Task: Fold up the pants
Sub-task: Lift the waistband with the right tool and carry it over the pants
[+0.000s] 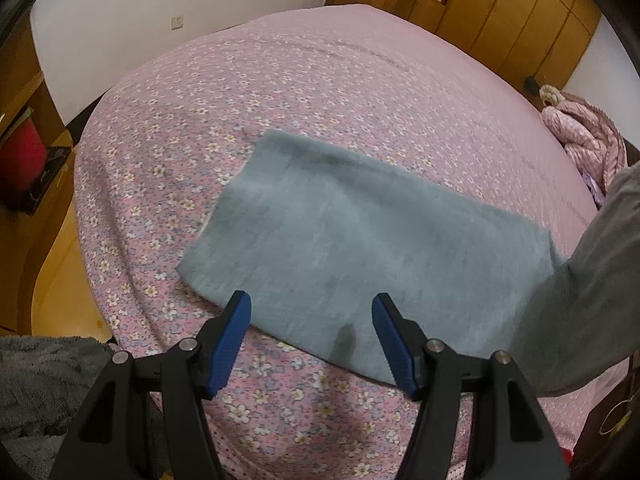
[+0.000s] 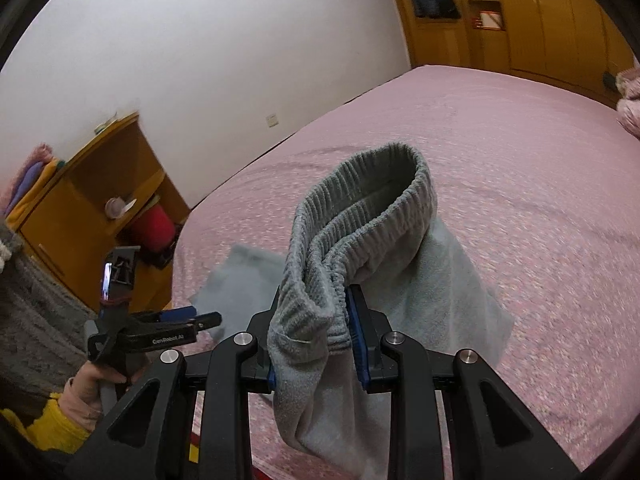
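The soft grey fleece pants (image 1: pixel 360 236) lie flat on the pink floral bedspread (image 1: pixel 320 80); their ribbed waistband (image 2: pixel 360 208) (lifted at 12 o'clock) sits clamped in the right gripper (image 2: pixel 316 344), while the left gripper (image 1: pixel 311 340) hovers with jaws apart.

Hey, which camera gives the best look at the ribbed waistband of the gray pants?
The right wrist view. The waistband fills the middle there, pinched in the right gripper, ribs clear. The left wrist view shows only the flat pants fabric on the bed beyond the open left gripper, no waistband.

The pants (image 1: pixel 360 248) run off-frame right; bedspread (image 2: pixel 520 200) pattern blurs.
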A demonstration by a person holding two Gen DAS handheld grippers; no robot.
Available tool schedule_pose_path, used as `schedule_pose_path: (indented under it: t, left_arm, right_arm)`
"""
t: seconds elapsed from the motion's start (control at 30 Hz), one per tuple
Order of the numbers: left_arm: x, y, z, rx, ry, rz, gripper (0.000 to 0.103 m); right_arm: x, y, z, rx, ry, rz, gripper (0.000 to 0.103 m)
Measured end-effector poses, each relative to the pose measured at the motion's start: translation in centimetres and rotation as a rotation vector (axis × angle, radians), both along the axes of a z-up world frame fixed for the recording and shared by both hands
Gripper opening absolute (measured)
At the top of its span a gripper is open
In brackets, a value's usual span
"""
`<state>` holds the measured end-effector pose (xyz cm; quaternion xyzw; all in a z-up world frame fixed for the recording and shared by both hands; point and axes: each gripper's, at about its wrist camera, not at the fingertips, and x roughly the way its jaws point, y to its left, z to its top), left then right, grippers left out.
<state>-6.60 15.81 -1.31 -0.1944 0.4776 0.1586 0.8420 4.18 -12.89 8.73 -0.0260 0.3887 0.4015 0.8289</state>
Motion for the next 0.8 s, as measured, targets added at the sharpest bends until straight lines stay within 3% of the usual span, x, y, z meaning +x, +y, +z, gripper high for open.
schedule_pose_path:
  t: [0.4,0.53,0.63,0.8]
  left_arm:
    - [-1.9,2.5,-0.2,-0.044,-0.034,0.045,0.066]
    - [-2.2,3.4,-0.2,-0.045,-0.040,0.055,0.066]
    - [-2.5,3.9,0.1,-0.052,-0.054,0.052,0.066]
    - [-2.3,4.9,0.0,-0.043,-0.062,0.046,0.066]
  right_arm:
    - [-0.4,8.0,-1.2,-0.039,0.031,0.141,0.028]
    - [-0.5,10.7,-2.0,-0.025,0.077,0.184,0.015]
    - [-0.8,12.8,-2.6,-0.047,0.064,0.200,0.014]
    - [0.0,11.9,-4.2,-0.086,0.083,0.157,0.015]
